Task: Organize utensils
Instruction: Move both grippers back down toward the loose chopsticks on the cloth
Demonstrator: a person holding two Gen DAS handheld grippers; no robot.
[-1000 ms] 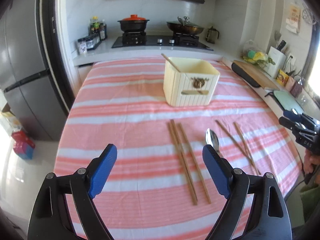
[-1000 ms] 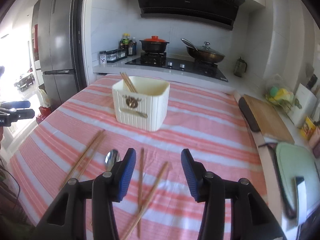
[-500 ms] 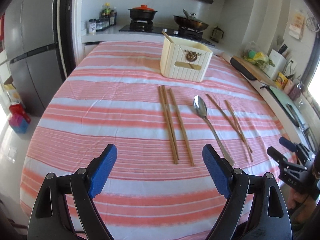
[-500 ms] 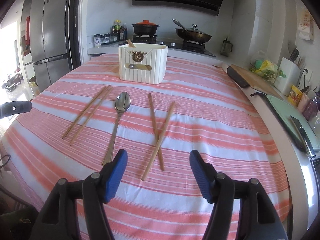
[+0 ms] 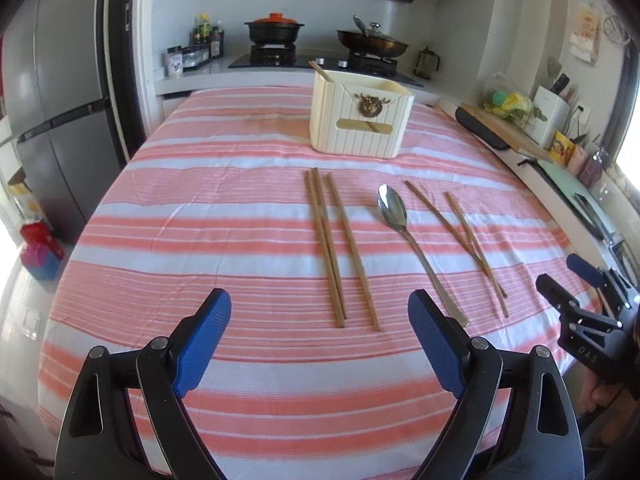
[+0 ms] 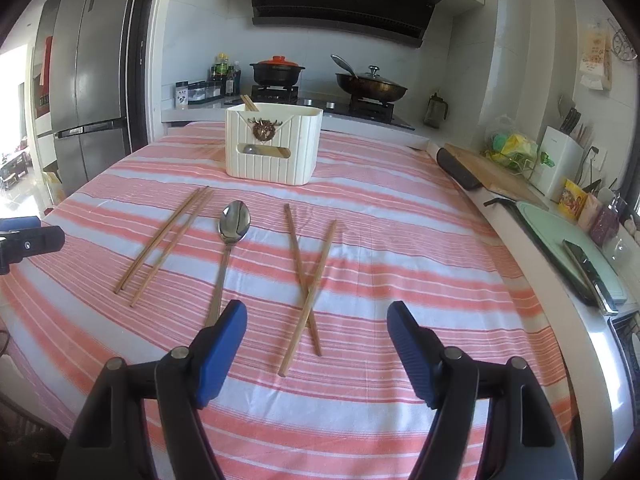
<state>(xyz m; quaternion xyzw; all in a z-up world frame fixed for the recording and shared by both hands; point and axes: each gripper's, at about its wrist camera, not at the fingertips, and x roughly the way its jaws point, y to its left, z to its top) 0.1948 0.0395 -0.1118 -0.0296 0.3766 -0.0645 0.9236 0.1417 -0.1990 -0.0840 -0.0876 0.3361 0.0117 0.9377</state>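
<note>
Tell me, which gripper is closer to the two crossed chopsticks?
Right. The right gripper sits just before the crossed chopsticks, their near ends between its open fingers. The left gripper faces other chopsticks, beyond the spoon.

White tiled kitchen wall (image 6: 200, 40), steel fridge (image 6: 92, 80), range hood (image 6: 340, 4), daylight fr. left

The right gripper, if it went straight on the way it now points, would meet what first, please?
Probably the two crossed wooden chopsticks lying on the pink striped tablecloth: they sit directly ahead of the open right gripper, nothing between. Depth is hard to judge, so it may touch bare cloth first.
</note>
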